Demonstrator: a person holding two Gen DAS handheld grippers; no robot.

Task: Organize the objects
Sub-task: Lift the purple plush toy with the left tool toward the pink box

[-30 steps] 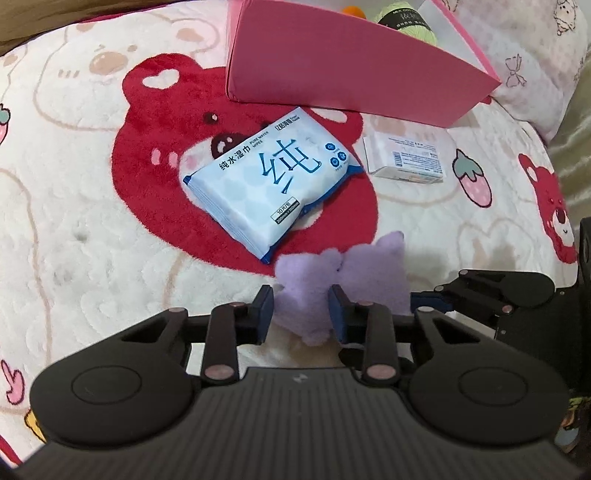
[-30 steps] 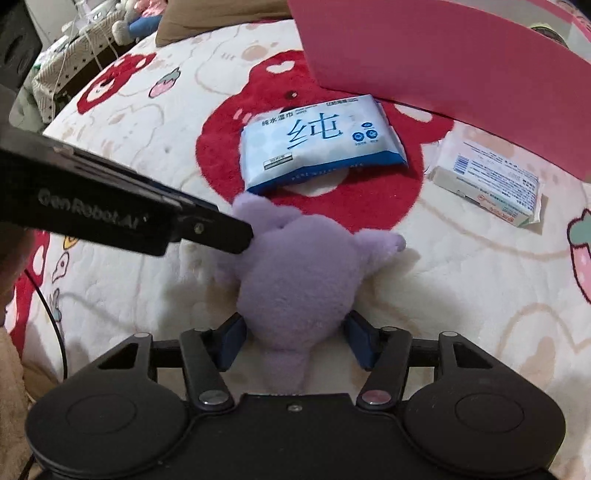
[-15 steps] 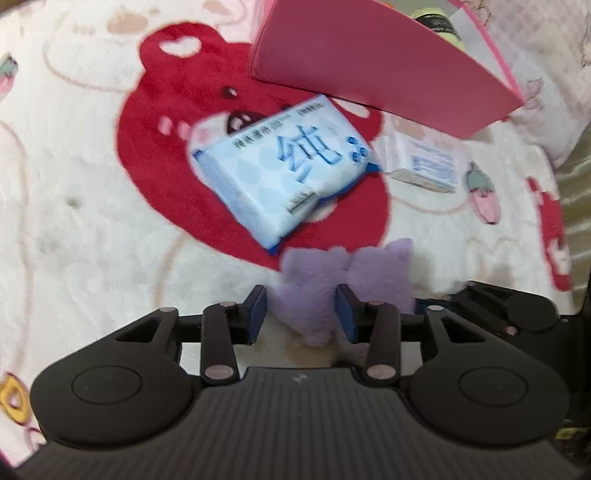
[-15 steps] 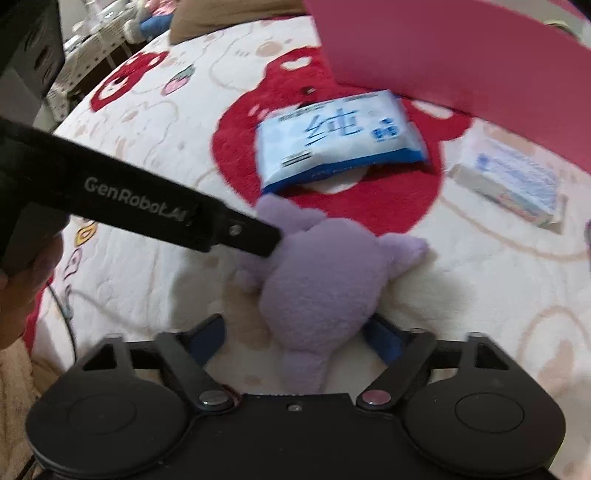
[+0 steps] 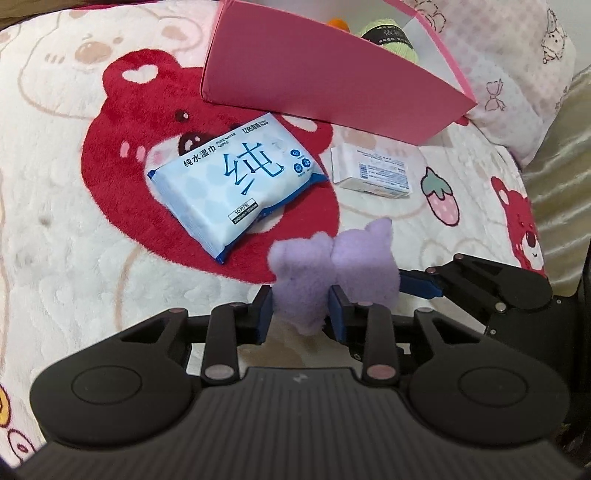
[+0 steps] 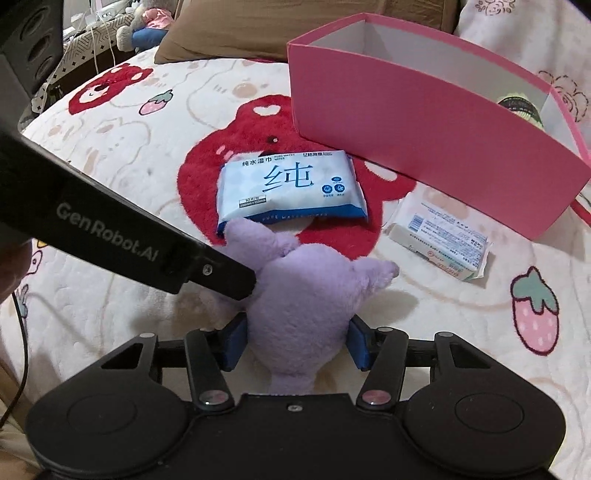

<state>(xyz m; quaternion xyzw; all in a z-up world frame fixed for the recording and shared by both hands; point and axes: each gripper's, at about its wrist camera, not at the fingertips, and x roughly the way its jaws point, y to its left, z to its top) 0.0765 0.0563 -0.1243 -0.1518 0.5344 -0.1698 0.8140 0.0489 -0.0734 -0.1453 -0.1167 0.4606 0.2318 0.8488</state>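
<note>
Pink box (image 6: 424,122) at one o'clock already holds a ball of yarn (image 5: 393,38), while the wipes pack (image 6: 291,192) and small packet (image 6: 441,242) lie outside on the blanket (image 6: 122,147). Both tools are on the purple plush toy (image 6: 299,317), which sits on the blanket at six o'clock. The left gripper (image 5: 300,311) closes on one limb, and the right gripper (image 6: 297,341) closes round its body.

Pink box (image 6: 424,122): twelve-o'clock rim cut off in left wrist view. Green yarn (image 5: 393,38): mostly hidden behind wall. Orange item (image 5: 338,23): unidentifiable. Purple plush (image 6: 295,314): underside hidden.
</note>
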